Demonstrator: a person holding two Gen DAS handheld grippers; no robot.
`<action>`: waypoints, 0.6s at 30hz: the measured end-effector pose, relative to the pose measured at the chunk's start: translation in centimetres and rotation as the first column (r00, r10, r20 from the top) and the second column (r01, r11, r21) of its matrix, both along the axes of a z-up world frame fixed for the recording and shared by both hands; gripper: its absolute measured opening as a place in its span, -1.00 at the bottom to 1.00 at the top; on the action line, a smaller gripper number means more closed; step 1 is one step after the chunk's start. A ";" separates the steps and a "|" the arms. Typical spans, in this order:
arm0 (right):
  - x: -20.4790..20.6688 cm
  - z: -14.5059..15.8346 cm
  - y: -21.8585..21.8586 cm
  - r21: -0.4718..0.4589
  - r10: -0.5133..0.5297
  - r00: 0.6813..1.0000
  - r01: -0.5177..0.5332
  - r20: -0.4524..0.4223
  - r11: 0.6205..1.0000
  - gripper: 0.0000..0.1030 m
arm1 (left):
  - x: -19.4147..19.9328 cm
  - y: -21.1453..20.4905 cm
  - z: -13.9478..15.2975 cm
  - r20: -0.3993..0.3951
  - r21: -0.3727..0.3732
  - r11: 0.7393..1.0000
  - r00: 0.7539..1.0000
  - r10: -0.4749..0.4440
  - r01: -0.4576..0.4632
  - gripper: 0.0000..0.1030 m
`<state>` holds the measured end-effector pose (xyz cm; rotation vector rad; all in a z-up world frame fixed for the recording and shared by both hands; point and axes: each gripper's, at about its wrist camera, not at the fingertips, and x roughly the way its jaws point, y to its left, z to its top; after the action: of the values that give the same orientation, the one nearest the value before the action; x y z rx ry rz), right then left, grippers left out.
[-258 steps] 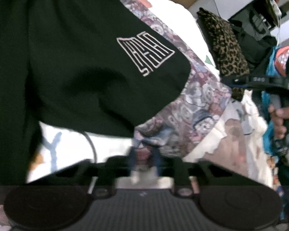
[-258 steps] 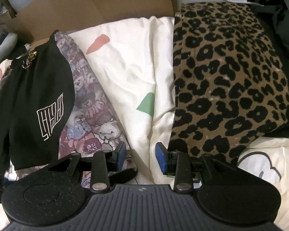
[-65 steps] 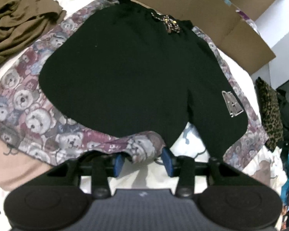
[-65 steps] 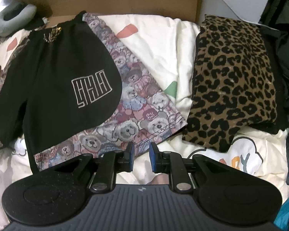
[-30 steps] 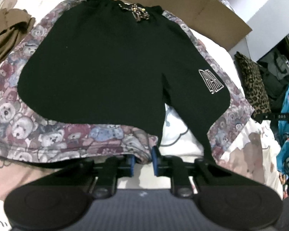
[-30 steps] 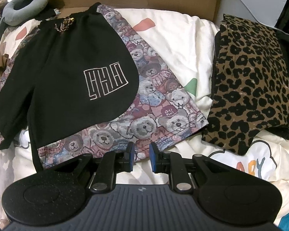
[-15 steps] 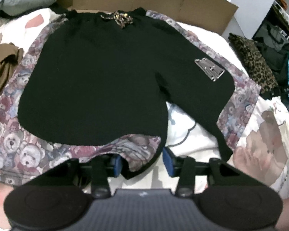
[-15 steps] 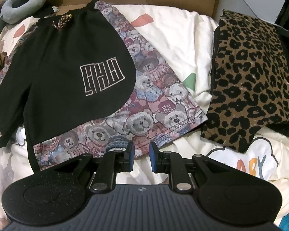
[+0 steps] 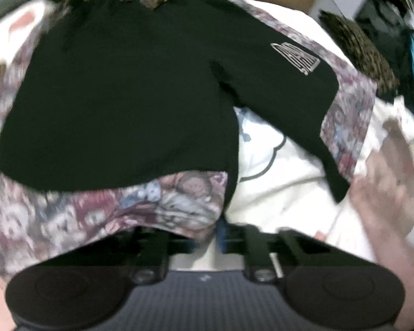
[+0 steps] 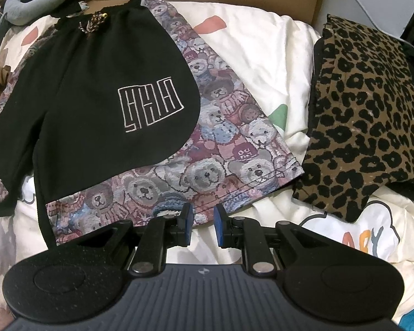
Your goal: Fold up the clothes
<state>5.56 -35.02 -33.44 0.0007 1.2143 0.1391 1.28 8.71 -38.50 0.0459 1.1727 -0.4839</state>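
While shorts lay flat on bed, left gripper had just been closing, clamped on hem; right gripper stood apart, holding nothing. Next: grab right hem, fold.

Left claw tips hidden under shorts.

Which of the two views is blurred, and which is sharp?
Left wrist view: motion blur smears the shorts and their bear print. Right wrist view: sharp, the white logo and leopard cloth are crisp; fisheye bending at the edges in both.
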 end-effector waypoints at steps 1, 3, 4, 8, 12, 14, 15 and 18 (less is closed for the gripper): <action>0.0 0.1 0.0 0.001 0.001 1.000 -0.001 0.002 1.000 -0.67 | 0.1 0.5 0.1 -0.028 -0.036 0.999 0.999 0.032 -0.033 -0.88; 0.1 0.2 0.2 0.001 0.007 1.000 -0.007 0.006 1.000 -0.67 | 0.2 1.5 0.3 -0.088 -0.105 0.989 0.992 0.092 -0.101 -0.90; 0.1 0.3 0.3 0.001 0.010 1.000 -0.010 0.008 1.000 -0.67 | 0.2 2.2 0.5 -0.119 -0.150 0.978 0.984 0.130 -0.147 -0.91; 0.2 0.7 0.6 0.013 0.018 1.000 -0.018 0.019 1.000 -0.67 | -0.2 4.6 1.4 -0.234 -0.304 0.904 0.943 0.235 -0.301 -0.92; 0.3 0.9 1.4 0.035 0.040 0.999 -0.041 0.025 0.999 -0.67 | -0.7 5.4 2.0 -0.275 -0.360 0.869 0.928 0.250 -0.340 -0.92; 0.4 1.0 2.0 0.069 0.059 0.998 -0.061 0.024 0.996 -0.67 | -0.8 5.5 2.2 -0.286 -0.372 0.862 0.926 0.247 -0.345 -0.92; 0.5 1.0 2.3 0.086 0.069 0.997 -0.070 0.023 0.994 -0.67 | -0.9 5.5 2.0 -0.287 -0.366 0.867 0.927 0.241 -0.339 -0.92; 1.0 0.8 3.7 0.170 0.109 0.994 -0.109 0.008 0.979 -0.65 | -1.2 5.7 1.4 -0.309 -0.358 0.867 0.920 0.240 -0.346 -0.92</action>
<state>6.52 -31.34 -32.69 0.0838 1.2010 0.3392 0.05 14.41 -37.11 -0.5682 1.2816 -0.4596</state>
